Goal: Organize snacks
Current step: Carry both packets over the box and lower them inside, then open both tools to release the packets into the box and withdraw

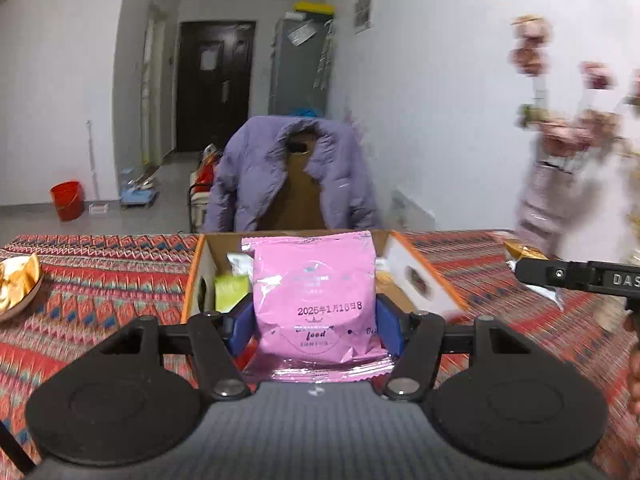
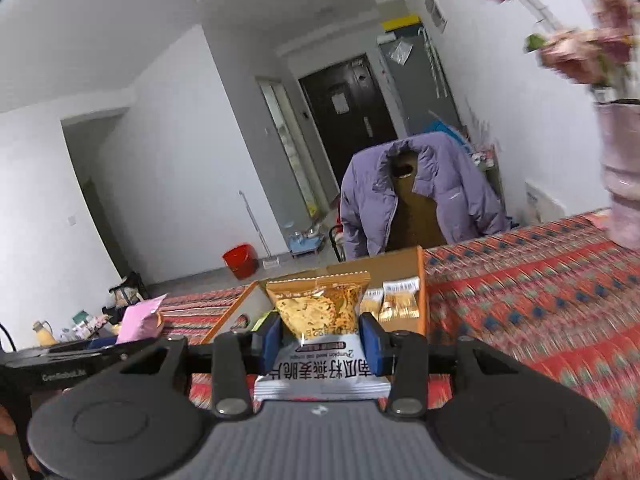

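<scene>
We're gripping a pink snack packet (image 1: 316,300) in the left gripper (image 1: 316,330), jaws closed on its sides, packet upright just in front of the open cardboard box (image 1: 420,276). Right gripper (image 2: 320,344) is clamping an orange-and-white crisp packet (image 2: 320,320), jaws pinching its lower half, also near the box. Box is sitting on the patterned surface (image 2: 540,280) with small packets (image 2: 400,300) inside. Beyond, a purple jacket (image 1: 256,172) is hanging over a chair; a red bucket (image 1: 67,199) is sitting on the floor.

Pink packet (image 1: 316,300), orange-and-white packet (image 2: 320,332), red patterned tablecloth (image 1: 100,280)
</scene>
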The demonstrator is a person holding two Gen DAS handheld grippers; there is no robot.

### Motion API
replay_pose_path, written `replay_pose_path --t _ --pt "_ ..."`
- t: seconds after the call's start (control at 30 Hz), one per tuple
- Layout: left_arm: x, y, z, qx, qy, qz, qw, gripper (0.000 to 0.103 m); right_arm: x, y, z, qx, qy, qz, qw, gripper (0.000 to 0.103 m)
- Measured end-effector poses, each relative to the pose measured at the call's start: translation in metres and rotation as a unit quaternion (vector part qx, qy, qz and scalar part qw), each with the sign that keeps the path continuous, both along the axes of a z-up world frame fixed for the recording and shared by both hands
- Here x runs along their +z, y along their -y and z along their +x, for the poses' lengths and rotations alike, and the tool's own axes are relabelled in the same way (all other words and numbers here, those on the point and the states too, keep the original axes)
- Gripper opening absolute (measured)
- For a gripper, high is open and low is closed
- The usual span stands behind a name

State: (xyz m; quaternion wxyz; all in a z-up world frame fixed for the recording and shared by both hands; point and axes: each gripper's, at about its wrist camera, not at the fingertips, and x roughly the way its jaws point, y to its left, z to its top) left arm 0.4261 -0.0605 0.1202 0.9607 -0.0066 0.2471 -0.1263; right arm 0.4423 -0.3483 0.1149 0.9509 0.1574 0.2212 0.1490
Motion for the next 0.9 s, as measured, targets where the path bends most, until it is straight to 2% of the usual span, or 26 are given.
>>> replay_pose_path --t 0.1,0.2,0.37,0.43,0.53,0.7,0.9 --pt "-0.015 0.009 0.072 0.033 -0.032 0.020 0.9987 0.063 -0.011 -0.010 0.079 -0.002 -0.049 0.008 0.999 0.041" --pt "-0.041 0.016 0.121 0.040 -0.067 0.035 0.9963 0.063 -0.030 -0.031 0.149 0.003 -0.092 -0.010 0.996 0.041" --pt "-0.085 0.024 0.158 0.035 -0.112 0.055 0.9916 0.063 -0.062 -0.068 0.231 0.008 -0.150 -0.026 0.988 0.041" --pt "-0.094 0.021 0.165 0.027 -0.121 0.051 0.9910 0.069 -0.072 -0.080 0.253 0.006 -0.161 -0.038 0.986 0.045" --pt "-0.092 0.013 0.166 0.017 -0.113 0.033 0.9929 0.075 -0.081 -0.093 0.270 0.009 -0.174 -0.040 0.984 0.057" --pt "-0.075 0.003 0.174 0.022 -0.097 0.028 0.9947 0.075 -0.081 -0.092 0.267 0.019 -0.170 -0.055 0.984 0.056" --pt "-0.045 0.002 0.169 0.018 -0.091 0.018 0.9955 0.075 -0.059 -0.077 0.247 0.017 -0.163 -0.084 0.983 0.058"
